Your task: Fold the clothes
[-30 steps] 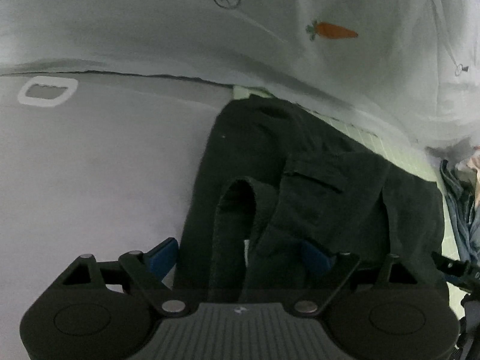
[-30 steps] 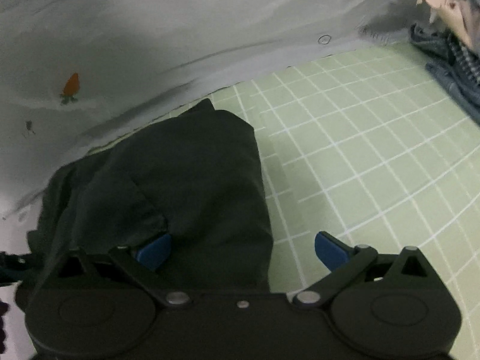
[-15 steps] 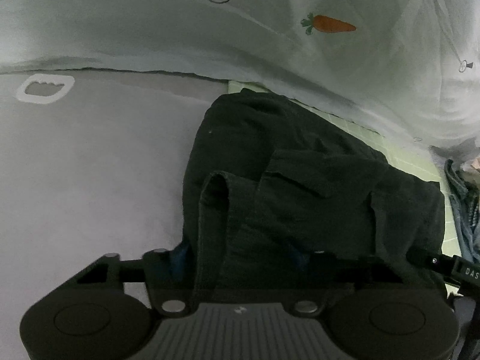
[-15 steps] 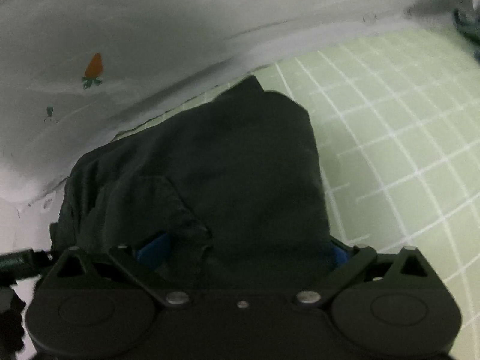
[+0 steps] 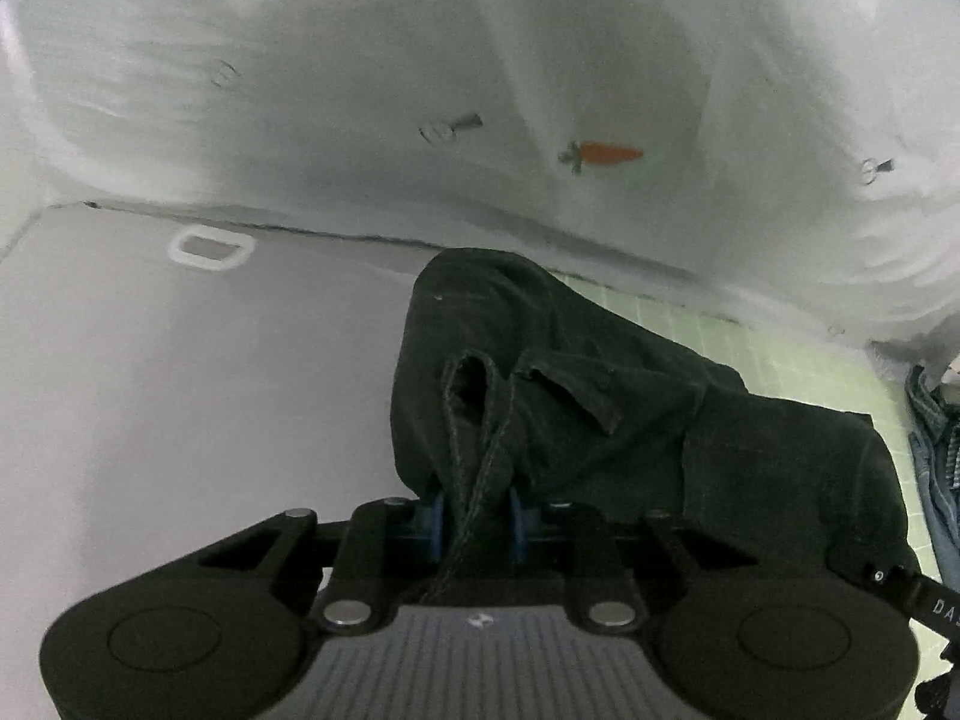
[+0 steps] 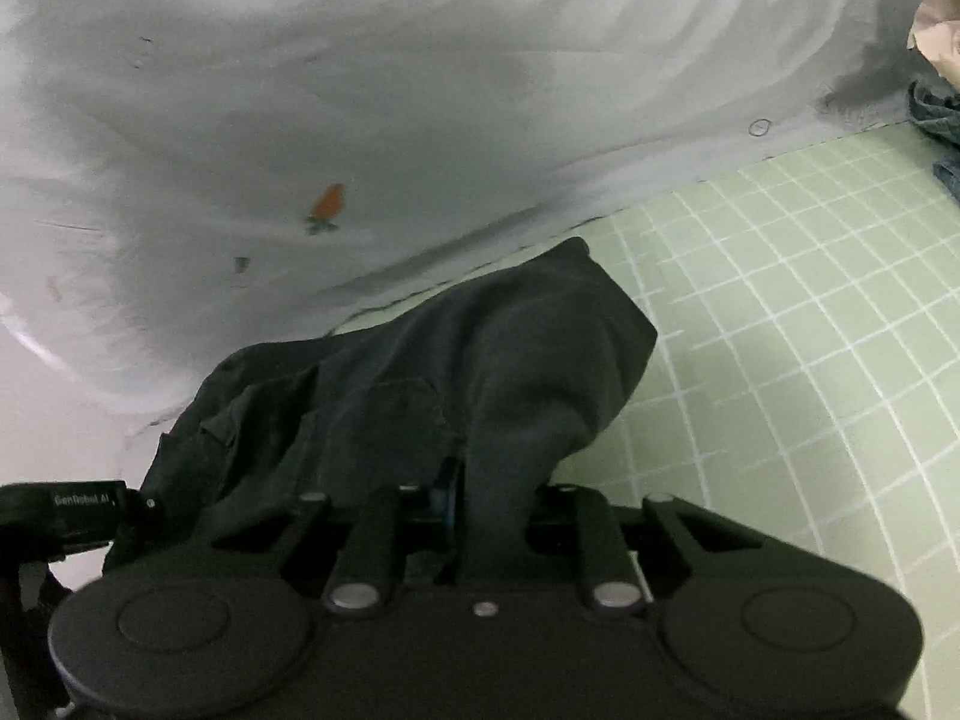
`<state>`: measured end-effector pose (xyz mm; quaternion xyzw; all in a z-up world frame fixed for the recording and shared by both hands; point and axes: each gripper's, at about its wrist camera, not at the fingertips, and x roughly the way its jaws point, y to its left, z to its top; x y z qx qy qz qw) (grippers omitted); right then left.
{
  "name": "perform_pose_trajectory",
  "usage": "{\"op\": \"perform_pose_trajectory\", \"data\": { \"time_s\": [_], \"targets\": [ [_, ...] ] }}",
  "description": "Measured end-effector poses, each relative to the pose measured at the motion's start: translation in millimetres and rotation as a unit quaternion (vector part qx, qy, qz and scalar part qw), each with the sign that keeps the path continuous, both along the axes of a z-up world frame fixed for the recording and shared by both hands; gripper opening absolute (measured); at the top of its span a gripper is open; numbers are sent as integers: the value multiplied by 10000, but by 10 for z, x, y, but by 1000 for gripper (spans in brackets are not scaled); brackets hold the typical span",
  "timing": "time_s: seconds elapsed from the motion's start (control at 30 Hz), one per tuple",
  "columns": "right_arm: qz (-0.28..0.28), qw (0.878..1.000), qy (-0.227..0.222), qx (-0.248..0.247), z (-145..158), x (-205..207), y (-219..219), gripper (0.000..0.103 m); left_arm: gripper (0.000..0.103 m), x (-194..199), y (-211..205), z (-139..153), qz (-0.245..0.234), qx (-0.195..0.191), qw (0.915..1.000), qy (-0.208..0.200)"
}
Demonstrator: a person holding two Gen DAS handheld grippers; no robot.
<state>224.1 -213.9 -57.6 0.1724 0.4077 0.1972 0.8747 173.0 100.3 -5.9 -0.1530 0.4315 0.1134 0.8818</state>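
Gripping the near edge at two points, you have both tongs clenched on the dark garment (image 5: 600, 396). Your left tongs (image 5: 474, 525) have just been closing, and their blue pads (image 5: 435, 525) now pinch a bunched seam with a loop of fabric standing up just ahead of them. Your right tongs (image 6: 486, 504) have likewise just been closing and now squeeze a thick gather of the same cloth, so the hem is caught on both sides and can be raised as one straight line instead of sagging in the middle.

Beyond the pads the garment rises in a hump from each pinch, which suggests its near part is coming off the surface while its far end still rests there. It straddles two surfaces: the left part lies over a plain grey mat (image 5: 180, 390), the right part over a green gridded mat (image 6: 810, 360). My guess is the grid is there to help you square the fold.

Farther back, a pale sheet printed with carrots (image 5: 600, 153) runs behind the garment's far tip. At the far right edge a heap of denim and other clothes (image 5: 936, 450) waits, well apart from the piece you hold, probably the next items.
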Motion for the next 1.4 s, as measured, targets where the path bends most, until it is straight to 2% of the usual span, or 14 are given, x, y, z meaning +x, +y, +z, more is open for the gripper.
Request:
{"op": "perform_pose_trajectory", "data": {
  "time_s": [0.2, 0.4, 0.67, 0.83, 0.97, 1.13, 1.27, 1.4],
  "targets": [
    [496, 9982, -140, 307, 106, -391, -33, 18, 21, -718, -142, 240, 589, 284, 9977, -177],
    [1100, 9929, -140, 421, 161, -676, 172, 18, 21, -1333, -60, 322, 1154, 327, 9927, -143],
    [1274, 9904, -28, 527, 163, -845, 674, 18, 21, -1627, 387, 327, 1448, 301, 9890, -74],
    [1226, 9909, -27, 558, 170, -827, 1288, 18, 21, -1734, 998, 318, 1389, 254, 9899, -101],
    [1258, 9909, -89, 479, 171, -792, 1956, 18, 21, -1698, 1727, 272, 1433, 9, 9896, -116],
    [1285, 9901, -243, 505, 174, -613, 2829, 18, 21, -1472, 2609, 231, 1374, 37, 9903, -189],
    [1264, 9897, -352, 581, 236, -294, 3577, 18, 21, -1163, 3361, 247, 1385, 26, 9899, -314],
    [1192, 9898, -438, 642, 284, 38, 4263, 18, 21, -812, 4070, 306, 1284, 172, 9904, -487]
  ]
}}
